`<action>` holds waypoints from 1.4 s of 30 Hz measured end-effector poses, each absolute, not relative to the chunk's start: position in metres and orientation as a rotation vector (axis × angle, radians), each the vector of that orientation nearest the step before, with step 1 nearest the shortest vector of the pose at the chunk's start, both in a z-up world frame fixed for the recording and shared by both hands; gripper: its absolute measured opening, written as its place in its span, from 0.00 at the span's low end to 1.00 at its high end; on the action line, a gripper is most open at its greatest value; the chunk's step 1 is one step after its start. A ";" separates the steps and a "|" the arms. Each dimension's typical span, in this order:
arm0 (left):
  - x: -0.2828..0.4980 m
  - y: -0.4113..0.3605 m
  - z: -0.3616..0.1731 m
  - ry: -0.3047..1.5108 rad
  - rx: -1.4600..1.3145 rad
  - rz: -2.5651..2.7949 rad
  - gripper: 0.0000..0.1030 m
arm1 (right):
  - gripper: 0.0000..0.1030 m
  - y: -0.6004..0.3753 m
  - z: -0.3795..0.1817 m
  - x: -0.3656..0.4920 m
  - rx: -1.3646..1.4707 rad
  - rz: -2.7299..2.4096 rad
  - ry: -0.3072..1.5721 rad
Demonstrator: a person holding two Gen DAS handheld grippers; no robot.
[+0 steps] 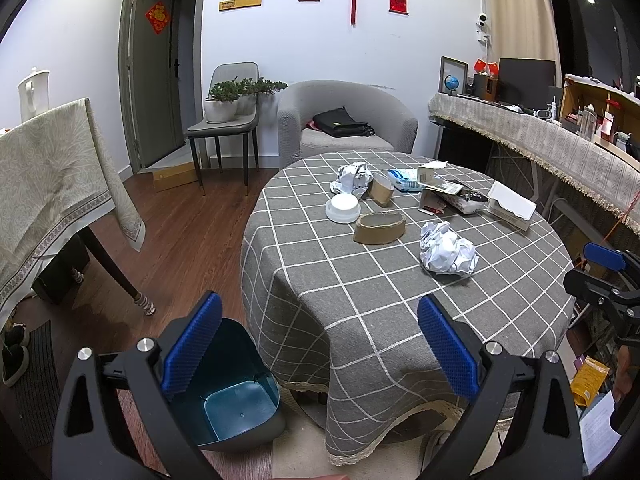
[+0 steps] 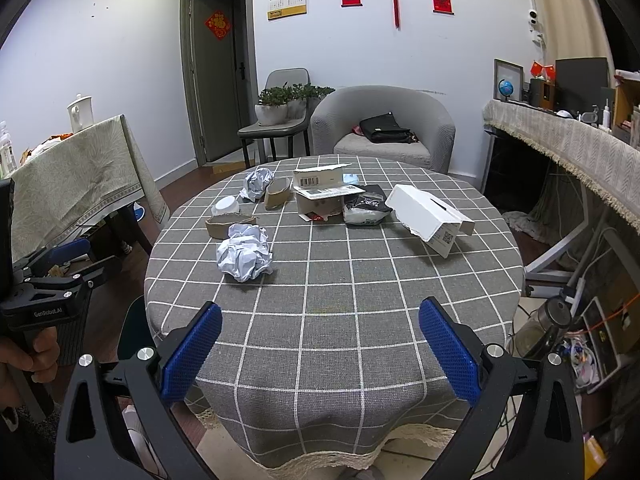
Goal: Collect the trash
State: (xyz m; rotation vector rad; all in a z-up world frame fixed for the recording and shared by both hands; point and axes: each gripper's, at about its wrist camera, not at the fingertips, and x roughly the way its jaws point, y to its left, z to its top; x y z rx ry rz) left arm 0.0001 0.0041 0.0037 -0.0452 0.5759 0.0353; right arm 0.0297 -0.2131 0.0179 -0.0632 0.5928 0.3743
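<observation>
Crumpled paper ball (image 2: 244,254) sits nearest on the round checked table (image 2: 360,300), left of centre. Beyond it: flattened cardboard ring (image 2: 224,226), white lid (image 1: 341,208), torn boxes (image 2: 324,196), white carton (image 2: 430,214) far right. Bin (image 1: 236,396) on floor, left of table. Left gripper (image 1: 320,352) and right gripper (image 2: 320,352) both spread apart, holding nothing.

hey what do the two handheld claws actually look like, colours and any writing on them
Both claws match: black angular frames with cut-out windows, silver round bolts at the joints, and two flat fingers faced with blue textured pads. That shows on the left claw and the right claw. From the right wrist view, the left claw's body carries white "GenRobot.AI" lettering, and a bare hand grips its ridged black handle. No cables are visible.
</observation>
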 end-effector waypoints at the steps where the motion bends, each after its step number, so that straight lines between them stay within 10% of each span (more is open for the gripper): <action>1: 0.000 0.003 0.003 0.576 -0.043 0.036 0.97 | 0.97 -0.213 0.018 0.030 -0.064 0.374 0.593; 37: 0.004 -0.007 0.006 0.579 -0.060 -0.050 0.97 | 0.90 -0.212 0.014 0.040 -0.064 0.397 0.633; 42: 0.011 -0.021 0.006 0.578 -0.058 -0.124 0.84 | 0.84 -0.217 0.018 0.042 -0.069 0.399 0.620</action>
